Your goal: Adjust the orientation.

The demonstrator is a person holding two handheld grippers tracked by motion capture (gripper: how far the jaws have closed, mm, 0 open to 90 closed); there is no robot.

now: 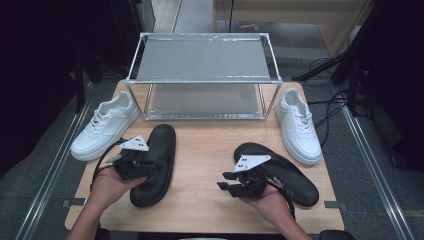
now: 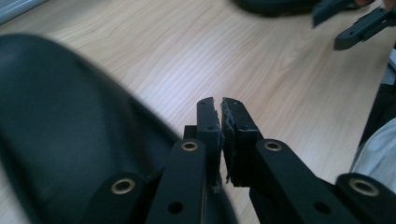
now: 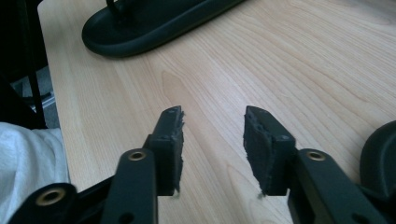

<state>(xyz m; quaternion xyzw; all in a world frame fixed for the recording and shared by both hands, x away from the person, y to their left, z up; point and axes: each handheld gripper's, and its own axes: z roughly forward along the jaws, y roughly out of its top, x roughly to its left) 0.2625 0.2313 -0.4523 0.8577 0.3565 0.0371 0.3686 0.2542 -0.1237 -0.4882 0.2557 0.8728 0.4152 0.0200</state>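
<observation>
Lying on the wooden counter [image 1: 200, 150], two black shoes flank the middle of the board, each with a hand-held tool beside it. The left black shoe [image 1: 155, 165] runs lengthwise, its toe toward the metal rack [image 1: 202, 75]; the left tool [image 1: 150, 164] sits over the shoe's rear half, carried by the left hand [image 1: 107, 187] at the shoe's left edge. In the left gripper view the jaws of the left tool [image 2: 220, 135] stand pressed together with nothing between the pads, and the black shoe [image 2: 70, 140] lies just to the left of and beneath them; whether a jaw touches the shoe cannot be told. The right black shoe [image 1: 277, 172] lies slanted, its heel end toward the counter's front right. The right tool [image 1: 230, 182] sits at that shoe's left flank, pointing toward the counter's middle, with the right hand [image 1: 265, 200] behind it. In the right gripper view the right tool [image 3: 212, 140] has its jaws parted over bare wood, with nothing between them; the edge of a black shoe [image 3: 380, 158] shows just to the right of the jaws, and the other black shoe [image 3: 149, 23] lies well apart, farther off. A white sneaker [image 1: 105, 125] rests at the counter's left edge and a second white sneaker [image 1: 298, 125] at its right, on either side of the rack.
</observation>
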